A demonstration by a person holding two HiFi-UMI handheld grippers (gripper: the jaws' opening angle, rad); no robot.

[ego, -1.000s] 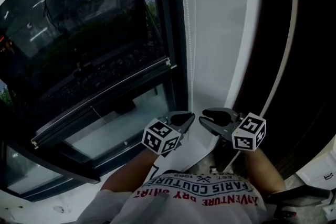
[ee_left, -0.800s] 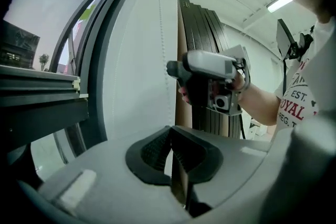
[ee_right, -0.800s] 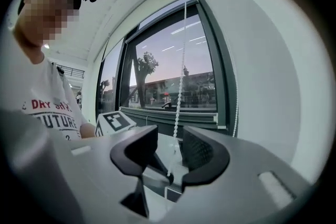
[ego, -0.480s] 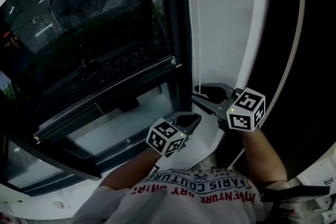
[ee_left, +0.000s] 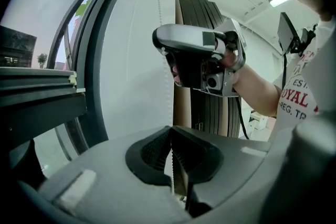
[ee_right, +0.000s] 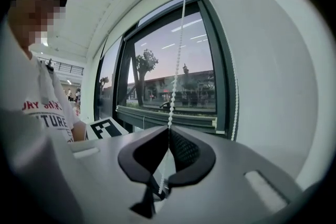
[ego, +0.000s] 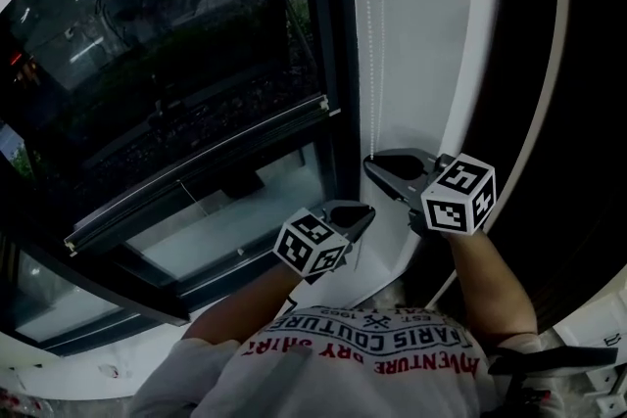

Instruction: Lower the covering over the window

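Observation:
A dark blind hangs over the upper window, and its bottom rail (ego: pixel 196 163) is partway down the pane. A white bead chain (ego: pixel 371 34) hangs beside the dark window frame. My right gripper (ego: pixel 373 162) has just been closing and is now shut on the chain (ee_right: pixel 175 76), which runs between its pads. My left gripper (ego: pixel 363 210) sits lower and is shut on the same chain (ee_left: pixel 170 99). From the left gripper view the right gripper (ee_left: pixel 197 57) is above it. A second strand (ee_right: pixel 234 97) hangs free at the frame.
A white wall panel (ego: pixel 431 15) stands right of the chain, and dark curtain folds (ee_left: pixel 207 13) lie beyond it. Bare glass (ego: pixel 230 230) shows under the blind's rail. The person's shirt fills the head view's bottom edge.
My right gripper rose up the chain, above the left one. Its jaws were open around the chain half a second ago and are now shut on it. The left gripper barely moved.

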